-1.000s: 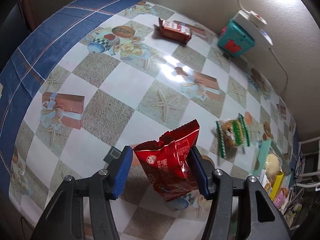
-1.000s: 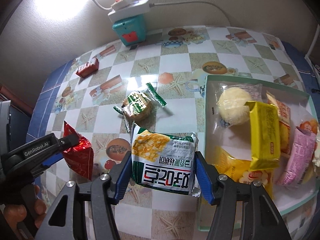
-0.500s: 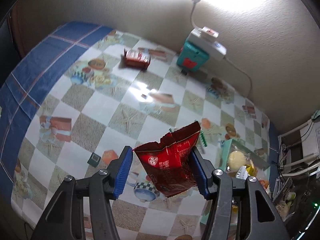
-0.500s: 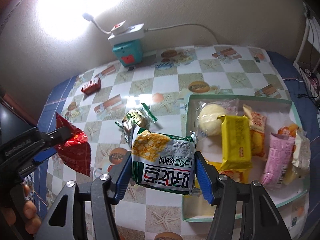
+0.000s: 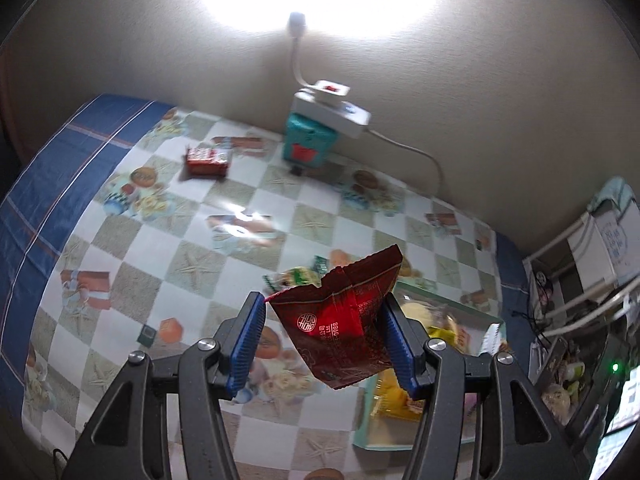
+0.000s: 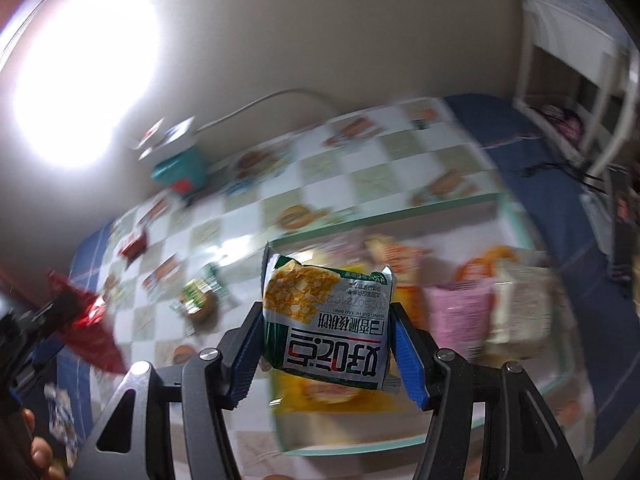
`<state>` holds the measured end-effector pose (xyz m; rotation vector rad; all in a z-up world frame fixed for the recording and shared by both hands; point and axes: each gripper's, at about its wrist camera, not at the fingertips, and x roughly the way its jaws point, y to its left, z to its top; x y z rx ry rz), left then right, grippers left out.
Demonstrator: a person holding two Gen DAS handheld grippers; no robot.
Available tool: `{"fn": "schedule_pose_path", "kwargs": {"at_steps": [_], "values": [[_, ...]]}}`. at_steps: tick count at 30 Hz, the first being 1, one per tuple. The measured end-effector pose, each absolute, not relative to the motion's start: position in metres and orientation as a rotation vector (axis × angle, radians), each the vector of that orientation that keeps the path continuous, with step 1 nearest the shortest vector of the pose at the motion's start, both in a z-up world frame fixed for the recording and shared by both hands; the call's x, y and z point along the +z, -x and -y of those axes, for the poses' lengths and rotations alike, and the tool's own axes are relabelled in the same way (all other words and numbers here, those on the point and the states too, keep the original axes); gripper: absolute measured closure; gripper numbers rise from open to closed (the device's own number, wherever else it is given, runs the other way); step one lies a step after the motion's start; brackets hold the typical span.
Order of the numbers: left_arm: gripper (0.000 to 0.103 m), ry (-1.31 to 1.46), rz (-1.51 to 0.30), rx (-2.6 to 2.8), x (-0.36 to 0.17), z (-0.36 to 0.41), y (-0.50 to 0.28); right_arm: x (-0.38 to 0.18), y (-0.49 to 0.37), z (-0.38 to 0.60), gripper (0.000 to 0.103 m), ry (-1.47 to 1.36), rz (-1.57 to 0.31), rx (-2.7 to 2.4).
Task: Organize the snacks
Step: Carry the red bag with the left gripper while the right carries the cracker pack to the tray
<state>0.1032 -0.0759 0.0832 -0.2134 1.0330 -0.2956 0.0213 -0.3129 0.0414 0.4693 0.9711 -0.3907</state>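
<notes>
The checked table [image 5: 132,240] carries a mint-rimmed tray [image 6: 496,202] already stocked with packets, evidently the collecting spot. Above it, the right gripper [image 6: 326,344] pinches a green-and-white cracker packet [image 6: 326,320] by its sides, held clear for dropping in. The left gripper [image 5: 324,340] clamps a red foil packet [image 5: 340,320] above the table beside the tray, likely next. A green wrapped snack [image 6: 198,300] and a small red packet [image 5: 208,160] lie loose on the table.

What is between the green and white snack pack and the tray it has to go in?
Nothing visible blocks it. The right gripper holds the green and white snack pack in the air above the tray. The tray already holds several snacks, among them a pink packet, so free floor is limited.
</notes>
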Motion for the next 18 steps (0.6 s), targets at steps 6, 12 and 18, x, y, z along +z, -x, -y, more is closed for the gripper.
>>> {"fn": "schedule_pose_path", "kwargs": {"at_steps": [6,12,18], "values": [[0.044,0.145,-1.035,-0.367,0.087,0.116,-0.091,0.049,0.008,0.365,0.040,-0.542,-0.934,-0.510],[0.044,0.016,-1.062,-0.456,0.077,0.170,-0.070,0.049,0.026,0.386,0.040,-0.541,-0.943,-0.582],[0.044,-0.105,-1.136,-0.506,0.045,0.207,-0.052,0.037,0.022,0.378,0.040,-0.538,-0.987,-0.528]]}}
